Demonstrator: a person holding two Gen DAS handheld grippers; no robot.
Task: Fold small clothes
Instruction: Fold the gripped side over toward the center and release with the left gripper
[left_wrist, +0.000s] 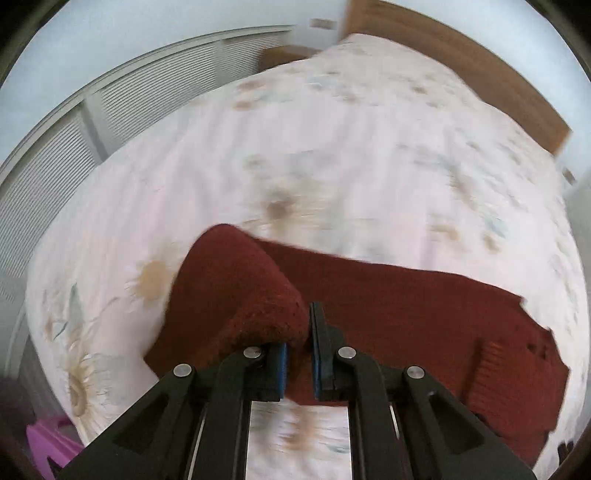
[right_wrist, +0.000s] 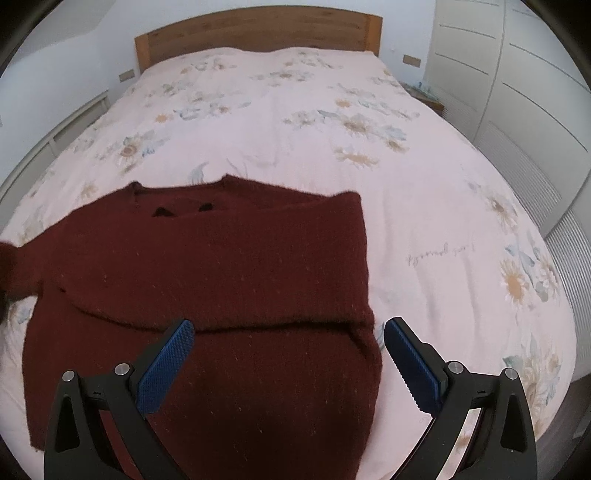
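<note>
**Sleeve fold, halfway there**

Jaws first: left gripper (left_wrist: 308, 345) is pinched tight on a lifted sleeve of the sweater (right_wrist: 207, 280), right gripper (right_wrist: 288, 354) hangs wide open and empty over its lower half. Sweater lies flat on the bed (right_wrist: 424, 206), right sleeve already folded across the chest. My take: carry the left sleeve straight over, keep it low, and lay it flat. Left view is blurry, and the hem is hidden behind the grippers.

Dark red sweater (right_wrist: 221, 266); pale pink floral bedspread (right_wrist: 303, 155); blue jaws pads.
</note>
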